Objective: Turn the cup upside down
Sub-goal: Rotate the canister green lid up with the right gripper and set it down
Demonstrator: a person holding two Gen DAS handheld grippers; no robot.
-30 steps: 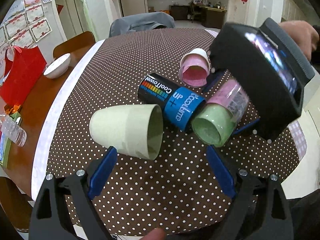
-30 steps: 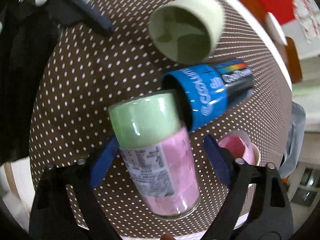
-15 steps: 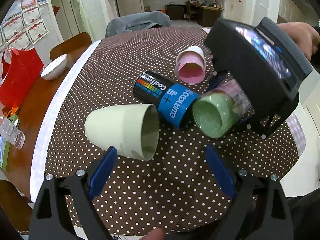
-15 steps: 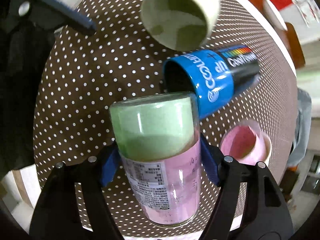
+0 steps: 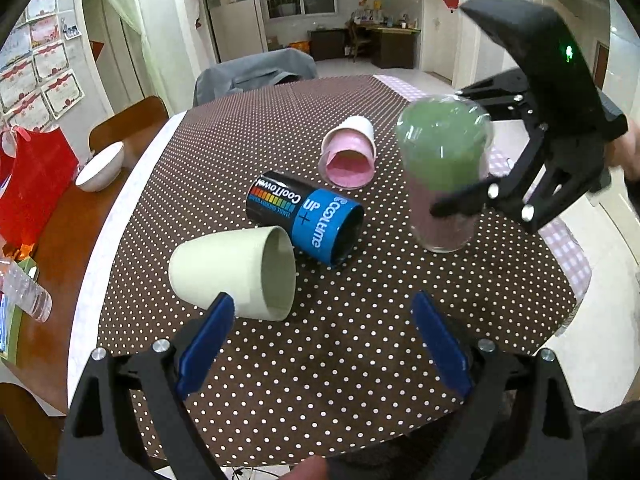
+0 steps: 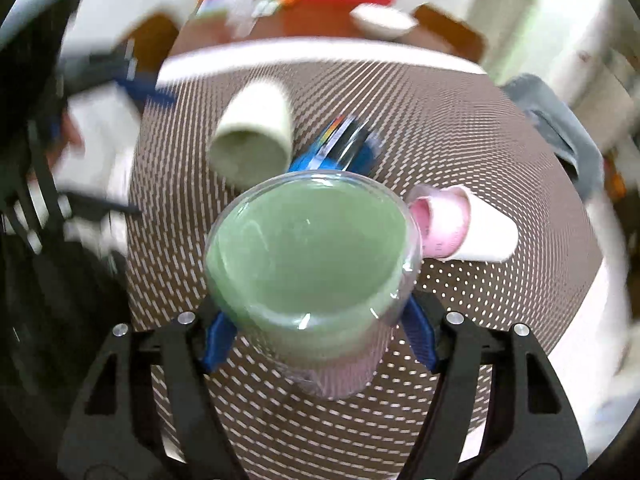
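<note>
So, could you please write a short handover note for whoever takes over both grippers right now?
Right gripper: shut on the clear plastic cup with green and pink layers, which stands vertical, green end up, its pink end at or near the brown polka-dot tablecloth.
Left gripper: open, holding nothing, hovering near the pale green cup that lies on its side.
Also on their sides: the blue and black tube and the pink-lined white paper cup.
Done: cup turned vertical.
Left: confirm it rests on the cloth, then release.

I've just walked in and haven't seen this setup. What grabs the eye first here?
The clear green-and-pink cup, standing on the polka-dot tablecloth in the right gripper. Beside it, three containers lie tipped over: pale green cup, blue-black tube, pink cup. The left gripper is open.
</note>
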